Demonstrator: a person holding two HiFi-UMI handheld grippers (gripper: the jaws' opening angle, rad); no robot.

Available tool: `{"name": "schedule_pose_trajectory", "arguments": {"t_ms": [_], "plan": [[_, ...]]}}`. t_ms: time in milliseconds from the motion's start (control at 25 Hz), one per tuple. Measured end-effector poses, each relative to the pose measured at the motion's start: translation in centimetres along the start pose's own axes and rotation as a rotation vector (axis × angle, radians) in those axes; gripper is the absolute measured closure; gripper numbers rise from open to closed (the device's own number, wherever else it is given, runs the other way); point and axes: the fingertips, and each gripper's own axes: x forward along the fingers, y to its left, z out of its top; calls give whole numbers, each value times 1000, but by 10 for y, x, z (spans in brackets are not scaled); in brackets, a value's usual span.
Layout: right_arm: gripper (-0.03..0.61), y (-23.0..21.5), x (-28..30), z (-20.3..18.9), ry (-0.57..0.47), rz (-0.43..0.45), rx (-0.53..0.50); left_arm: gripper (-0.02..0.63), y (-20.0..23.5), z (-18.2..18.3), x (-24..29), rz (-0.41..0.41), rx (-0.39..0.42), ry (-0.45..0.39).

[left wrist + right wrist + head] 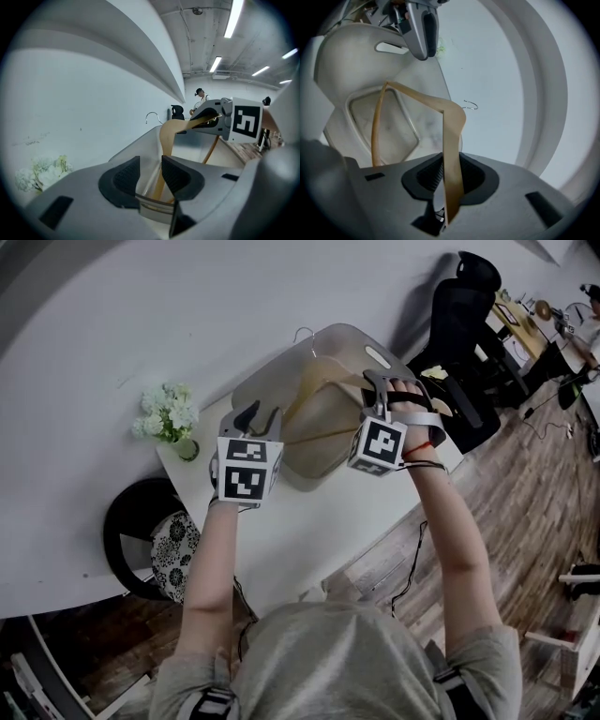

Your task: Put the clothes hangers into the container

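The wooden clothes hanger (452, 136) stands tilted in the container (272, 371), its lower bar down inside the tub and its metal hook (304, 332) poking out over the far rim. The right gripper (450, 176) is clamped on one flat arm of the hanger, the pads pressing on both faces of the wood near its end. The left gripper (150, 176) sits at the container's near-left rim with its jaws standing well apart; the hanger's other arm shows in the gap between them, but neither pad presses on it. In the left gripper view the right gripper's jaws can be seen across the tub, closed on the hanger's far arm. The container is a translucent grey tub with a handle slot in its rim, resting on a white table (309, 512). A small bunch of pale flowers (167, 413) stands on the table's left corner, a patterned round stool (173, 545) sits below it, and a black office chair (459, 306) stands beyond the table on the wooden floor
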Motion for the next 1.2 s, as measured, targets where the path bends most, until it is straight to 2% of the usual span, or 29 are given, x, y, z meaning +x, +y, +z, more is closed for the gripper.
{"name": "schedule_pose_trajectory", "arguments": {"t_ms": [520,960,1200], "plan": [[492,29,29,6,39,193,-144,483,4,-1,5,17,16,4],[482,36,33,-4,78,257,-156,480,2,0,2,20,1,-15],[436,40,29,-5,71,301,-142,480,0,0,-1,14,-2,-20]]}}
